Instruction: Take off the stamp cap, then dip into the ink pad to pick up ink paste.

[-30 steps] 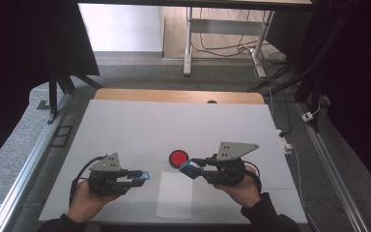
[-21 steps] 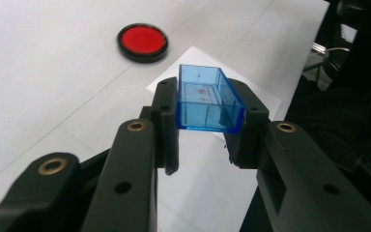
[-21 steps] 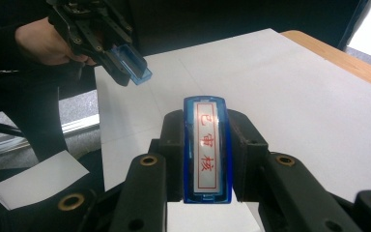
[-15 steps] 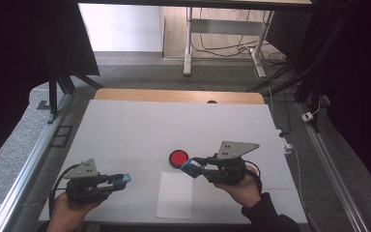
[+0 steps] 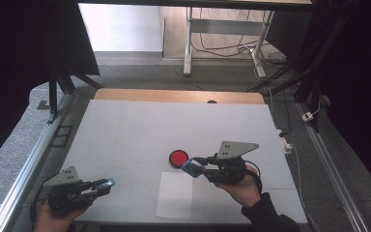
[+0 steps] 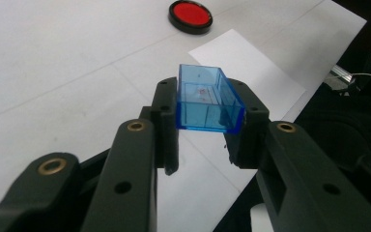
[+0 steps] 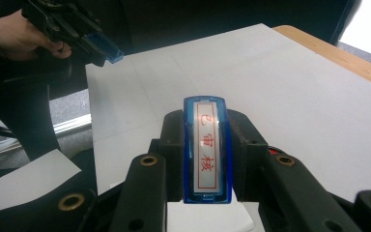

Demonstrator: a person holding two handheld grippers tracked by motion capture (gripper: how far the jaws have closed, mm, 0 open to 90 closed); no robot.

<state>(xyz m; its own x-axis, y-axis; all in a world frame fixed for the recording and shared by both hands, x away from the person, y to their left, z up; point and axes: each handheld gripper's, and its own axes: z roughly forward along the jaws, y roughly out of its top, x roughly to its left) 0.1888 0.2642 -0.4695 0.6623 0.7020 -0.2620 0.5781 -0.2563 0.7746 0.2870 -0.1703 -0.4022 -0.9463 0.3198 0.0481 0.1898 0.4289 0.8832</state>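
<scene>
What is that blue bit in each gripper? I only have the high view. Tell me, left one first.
Observer: The left gripper is shut on a clear blue cap. The cap is hollow, with its open end facing the gripper's camera.
Operator: Now the right one.
Observer: The right gripper is shut on a blue stamp. The stamp's face carries red characters inside a red frame.
Operator: Report what's inside the cap.
Observer: Just a faint red smudge on the inner wall, nothing else.
</scene>
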